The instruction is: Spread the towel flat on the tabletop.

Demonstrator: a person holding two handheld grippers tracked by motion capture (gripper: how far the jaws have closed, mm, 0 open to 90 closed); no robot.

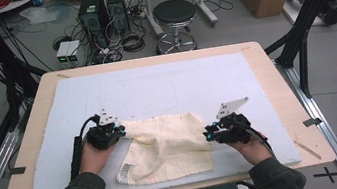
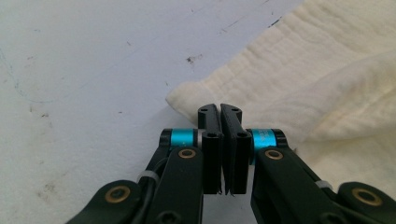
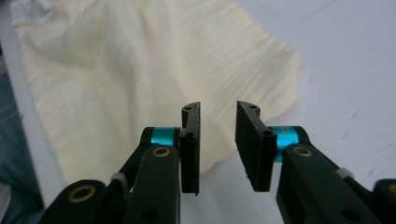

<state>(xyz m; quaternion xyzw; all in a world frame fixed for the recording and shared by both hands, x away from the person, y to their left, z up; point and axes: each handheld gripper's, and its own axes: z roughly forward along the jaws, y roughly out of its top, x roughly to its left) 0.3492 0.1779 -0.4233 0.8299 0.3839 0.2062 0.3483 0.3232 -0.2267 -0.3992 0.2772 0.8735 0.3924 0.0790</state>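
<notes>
Our left gripper (image 1: 120,131) has its jaws pressed together at the far left corner of the cream cloth (image 1: 166,145). In the left gripper view the left gripper (image 2: 220,112) has its tips at the hem of the cloth (image 2: 299,88), but we cannot tell if any fabric is really pinched between them. Our right gripper (image 1: 209,134) stands a little open at the right edge of the cloth, and in the right gripper view the right gripper (image 3: 217,114) holds nothing: we see the cloth (image 3: 140,70) only behind the gap.

We take the cloth as our landmark. Under it is the wooden table (image 1: 276,83), and on the table lies the pale blue mat (image 1: 155,84), which reaches well beyond the cloth on every side. The cloth lies on the near half of this mat, between our two hands. It is wrinkled, with a fold near its left corner, and a small white label (image 1: 125,171) shows at its near left corner.

We judge that the step in hand is to take the cloth by two points, for spreading or folding. The left side looks ready. The next move calls for the right gripper to go down to the right edge, bring the hem between its jaws and then close, without pushing the fabric into a heap.
</notes>
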